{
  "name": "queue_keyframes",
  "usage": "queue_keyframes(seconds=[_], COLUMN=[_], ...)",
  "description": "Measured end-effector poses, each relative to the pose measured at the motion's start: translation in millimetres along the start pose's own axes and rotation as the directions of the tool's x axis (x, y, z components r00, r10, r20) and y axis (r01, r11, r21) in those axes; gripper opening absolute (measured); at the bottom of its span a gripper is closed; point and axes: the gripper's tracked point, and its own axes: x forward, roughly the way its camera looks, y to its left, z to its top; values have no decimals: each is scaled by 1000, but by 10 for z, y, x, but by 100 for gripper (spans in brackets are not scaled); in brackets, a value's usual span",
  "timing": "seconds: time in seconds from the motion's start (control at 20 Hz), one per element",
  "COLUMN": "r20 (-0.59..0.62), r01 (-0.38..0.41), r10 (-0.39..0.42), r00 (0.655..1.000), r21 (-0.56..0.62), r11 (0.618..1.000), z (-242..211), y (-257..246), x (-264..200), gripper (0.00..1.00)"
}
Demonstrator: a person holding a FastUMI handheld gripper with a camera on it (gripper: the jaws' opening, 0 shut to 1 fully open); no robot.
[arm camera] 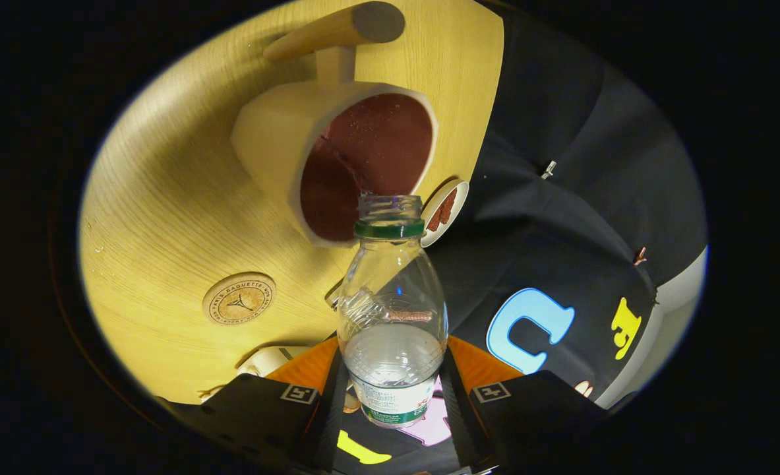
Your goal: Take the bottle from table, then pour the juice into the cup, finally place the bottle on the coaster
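My gripper (393,396) is closed on the bottle (393,310): one finger presses on each side of its labelled lower body, and the bottle stands out ahead of me between them. It is a clear plastic bottle with a green neck ring, its cap off and its mouth open. A little clear liquid sits in the lower part near my fingers; the rest of it looks empty. The whole view is tilted, so the wooden surface (165,218) slopes away behind the bottle.

Just past the bottle's mouth, nearly touching it in my view, is the cup (337,152), pale outside with a dark reddish inside and a wooden handle sticking out from its far side. Its opening faces the bottle's mouth. I cannot tell whether anything is flowing.

Off to one side of the bottle, on the surface, lies the round wooden coaster (239,299), well apart from the cup. Beside the bottle's neck on the other side, at the surface's edge, is a small white dish (446,211) holding something reddish-brown.
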Motion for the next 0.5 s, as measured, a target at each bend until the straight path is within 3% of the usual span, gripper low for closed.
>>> queue_keyframes(seconds=[0.5], r20=[5], r01=[0], r10=[0], r00=[1000], r21=[-47], r11=[999], z=[33], y=[-20], x=[-23], gripper=[70])
